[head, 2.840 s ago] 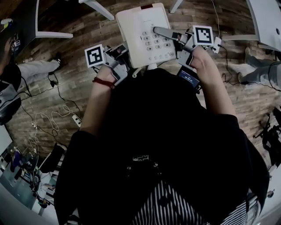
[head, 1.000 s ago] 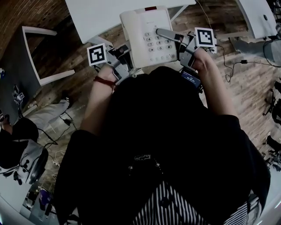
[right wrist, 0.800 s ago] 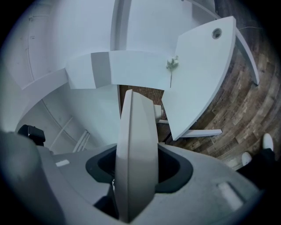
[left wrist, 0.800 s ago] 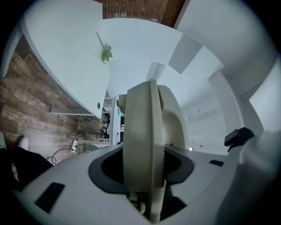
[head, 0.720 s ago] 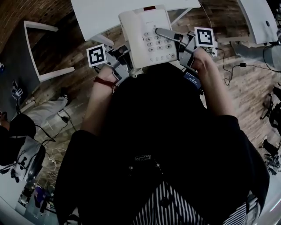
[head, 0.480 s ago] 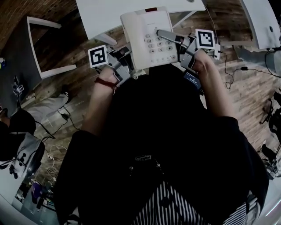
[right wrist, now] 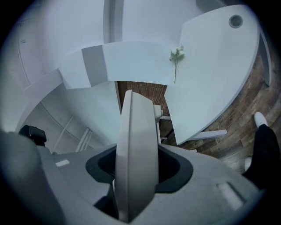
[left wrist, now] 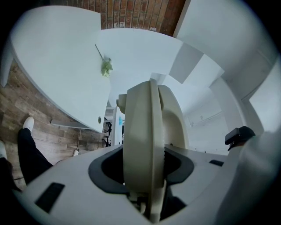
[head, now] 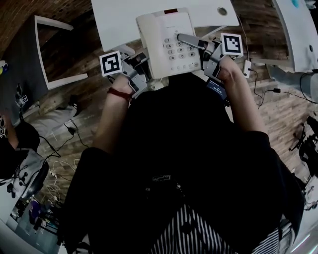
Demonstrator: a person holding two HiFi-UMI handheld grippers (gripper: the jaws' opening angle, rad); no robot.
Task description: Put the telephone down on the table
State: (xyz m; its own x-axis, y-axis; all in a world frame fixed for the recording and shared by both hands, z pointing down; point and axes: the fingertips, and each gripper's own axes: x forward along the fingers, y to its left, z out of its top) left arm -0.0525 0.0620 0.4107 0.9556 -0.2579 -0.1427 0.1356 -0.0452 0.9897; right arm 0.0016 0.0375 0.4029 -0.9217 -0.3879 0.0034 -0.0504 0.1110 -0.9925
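Telephone (head: 166,42): cream desk set, keypad (head: 180,49) facing up. Held roughly level between two grippers, just in front of the person's chest. In the head view its far end overlaps the near edge of the white surface (head: 119,22), while its near end lies over the floor (head: 74,104). Whether it touches the surface cannot be told. Each gripper view shows the body edge-on, filling the gap between the jaws.

Left gripper (head: 141,68): jaws set wide and clamped on the telephone's left side.

Right gripper (head: 195,43): jaws likewise wide and clamped on the right side, the upper jaw lying across the edge of the keypad.

Surface: white, with a curved outline and a round hole (head: 222,11) near one edge. A small green sprig (left wrist: 105,67) lies on it, well apart from the telephone.

Floor: wood planks, with loose cables (head: 64,163) trailing at the person's left.

Person: dark top, a red band (head: 117,93) at the left wrist, one hand on each gripper
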